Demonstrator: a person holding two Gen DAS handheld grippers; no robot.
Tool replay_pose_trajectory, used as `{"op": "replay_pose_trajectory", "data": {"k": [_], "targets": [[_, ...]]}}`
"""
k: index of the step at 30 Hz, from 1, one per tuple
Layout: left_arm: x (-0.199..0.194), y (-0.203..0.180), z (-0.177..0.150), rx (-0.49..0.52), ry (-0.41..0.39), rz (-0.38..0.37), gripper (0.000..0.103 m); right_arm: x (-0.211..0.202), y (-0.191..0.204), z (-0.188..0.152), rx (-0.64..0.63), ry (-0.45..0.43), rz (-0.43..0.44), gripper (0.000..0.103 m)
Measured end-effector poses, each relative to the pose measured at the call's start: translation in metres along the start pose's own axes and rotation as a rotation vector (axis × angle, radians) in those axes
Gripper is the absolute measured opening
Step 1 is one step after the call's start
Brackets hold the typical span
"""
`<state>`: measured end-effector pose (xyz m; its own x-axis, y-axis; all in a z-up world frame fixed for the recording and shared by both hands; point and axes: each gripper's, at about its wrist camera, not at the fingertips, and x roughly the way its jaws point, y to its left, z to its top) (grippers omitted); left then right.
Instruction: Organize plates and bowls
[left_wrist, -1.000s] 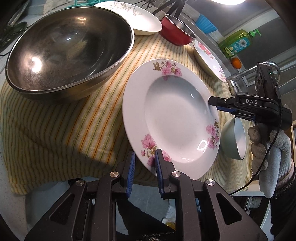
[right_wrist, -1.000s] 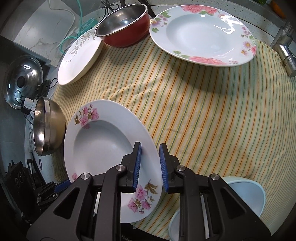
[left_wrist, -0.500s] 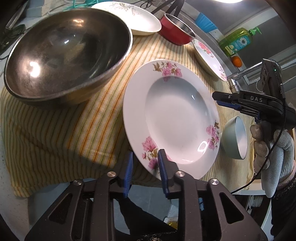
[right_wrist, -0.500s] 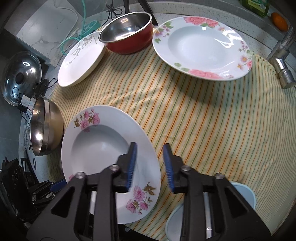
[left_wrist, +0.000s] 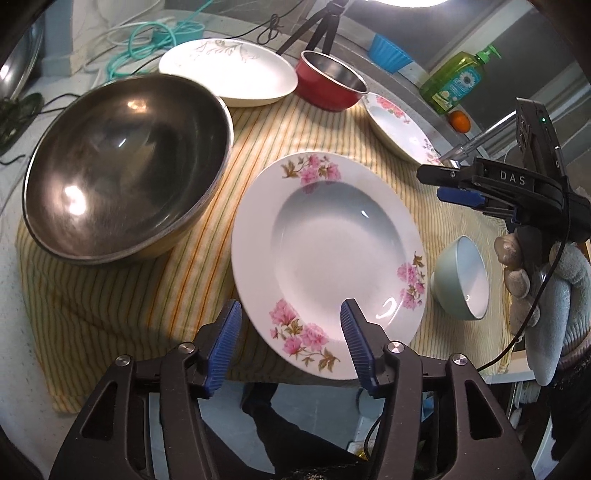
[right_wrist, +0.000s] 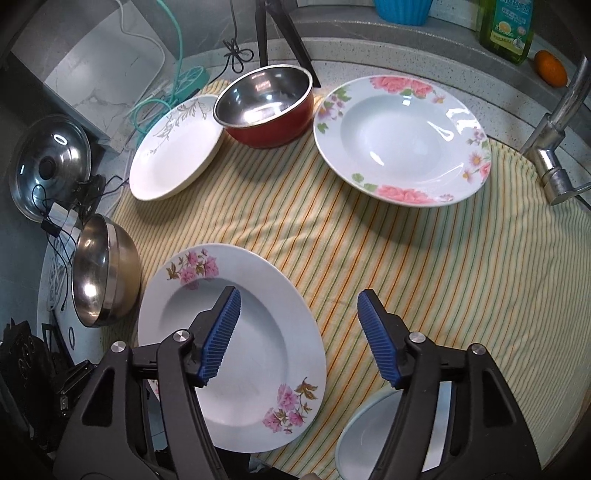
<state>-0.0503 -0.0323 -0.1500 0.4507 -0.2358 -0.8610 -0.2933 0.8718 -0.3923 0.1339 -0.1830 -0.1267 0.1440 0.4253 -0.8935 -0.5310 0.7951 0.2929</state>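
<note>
Left gripper: your left gripper (left_wrist: 290, 339) has just been opening; its blue pads now stand apart on either side of the near rim of the pink-flowered soup plate (left_wrist: 328, 258), and neither pad presses on it.
Right gripper: your right gripper (right_wrist: 299, 332) has also just been opening and is spread wide, above the plate's right edge and the cloth, with nothing gripped. From the left wrist view you see it side-on (left_wrist: 458, 184), carried by a gloved hand (left_wrist: 532, 280).
Pink-flowered soup plate: it lies flat on the striped yellow cloth (right_wrist: 424, 277), near the cloth's front edge, free of both grippers.
Large steel bowl: the big steel mixing bowl (left_wrist: 125, 166) sits on the cloth just left of that plate, tilted, close to it; you cannot tell whether they touch.
Small bowl: a pale green bowl (left_wrist: 461, 284) sits just right of the plate, at the cloth's near corner, tipped towards the plate.
Far row: at the back of the cloth stand a white plate with a grey leaf pattern (right_wrist: 177, 147), a red pot with steel inside (right_wrist: 266, 107), and a second, rose-rimmed soup plate (right_wrist: 402, 140). The red pot stands between the two plates.
Beyond the cloth: a green dish-soap bottle (left_wrist: 454, 85) and a tap (right_wrist: 554, 147) to the right.
</note>
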Motion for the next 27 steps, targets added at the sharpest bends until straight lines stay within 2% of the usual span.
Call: {"op": "replay_pose_trajectory", "data": {"k": [2, 6, 16, 27], "targets": [[-0.002, -0.004, 0.002, 0.015, -0.005, 0.001, 0.055, -0.006, -0.001, 0.001, 0.014, -0.015, 0.004, 0.069], [-0.004, -0.01, 0.007, 0.052, -0.003, -0.009, 0.06, -0.021, -0.004, 0.0, 0.04, -0.063, 0.009, 0.081], [-0.021, -0.013, 0.031, 0.103, -0.042, -0.029, 0.063, -0.066, -0.017, -0.007, 0.092, -0.186, 0.005, 0.081], [-0.027, -0.023, 0.064, 0.109, -0.099, -0.039, 0.063, -0.109, -0.056, -0.019, 0.135, -0.245, -0.007, 0.081]]}}
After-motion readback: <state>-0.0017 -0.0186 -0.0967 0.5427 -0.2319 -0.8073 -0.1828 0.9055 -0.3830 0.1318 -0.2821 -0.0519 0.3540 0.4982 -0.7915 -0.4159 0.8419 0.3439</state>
